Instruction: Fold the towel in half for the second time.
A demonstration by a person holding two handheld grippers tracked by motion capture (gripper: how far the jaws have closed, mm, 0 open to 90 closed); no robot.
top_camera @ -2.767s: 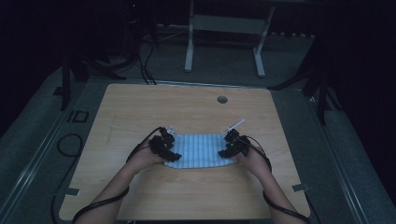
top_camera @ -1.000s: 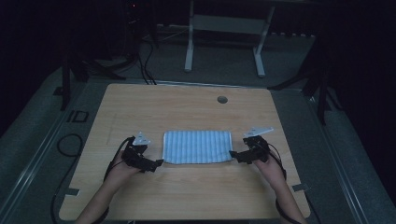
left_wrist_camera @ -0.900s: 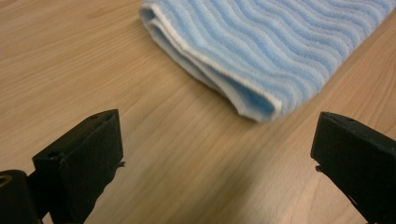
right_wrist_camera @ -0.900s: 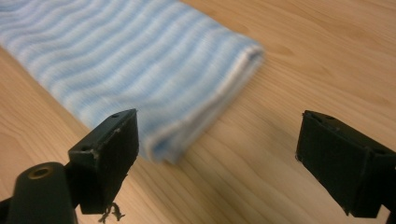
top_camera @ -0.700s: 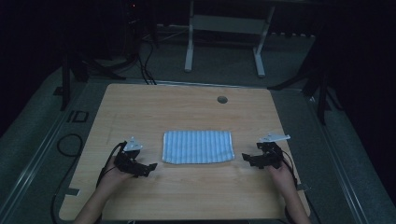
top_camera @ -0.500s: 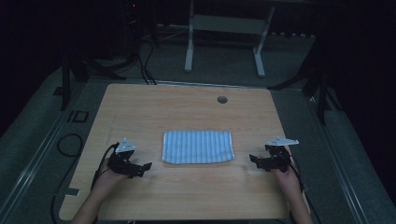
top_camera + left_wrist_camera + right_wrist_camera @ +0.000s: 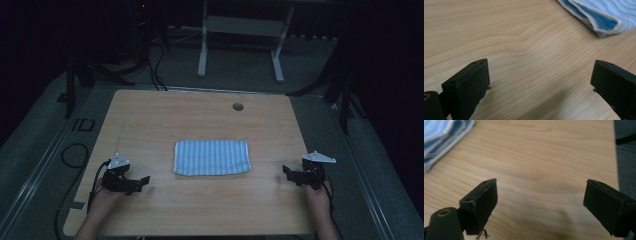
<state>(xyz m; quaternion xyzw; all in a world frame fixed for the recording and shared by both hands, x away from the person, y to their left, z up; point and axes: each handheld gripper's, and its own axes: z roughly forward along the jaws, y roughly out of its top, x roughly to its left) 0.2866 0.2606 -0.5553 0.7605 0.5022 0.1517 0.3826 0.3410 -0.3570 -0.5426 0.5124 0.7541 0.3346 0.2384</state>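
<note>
The left tongs (image 7: 145, 181) rest low on the worktop (image 7: 200, 117) at its near left, jaws spread wide with nothing between them. The right tongs (image 7: 286, 172) sit at the near right, just as wide and just as empty. Between them, well apart from both, lies the folded blue striped cloth (image 7: 211, 157), its long axis running left to right. It lies to the right of the left tongs and to the left of the right tongs; neither looks clearly nearer. The cloth looks neatly folded and flat.
</note>
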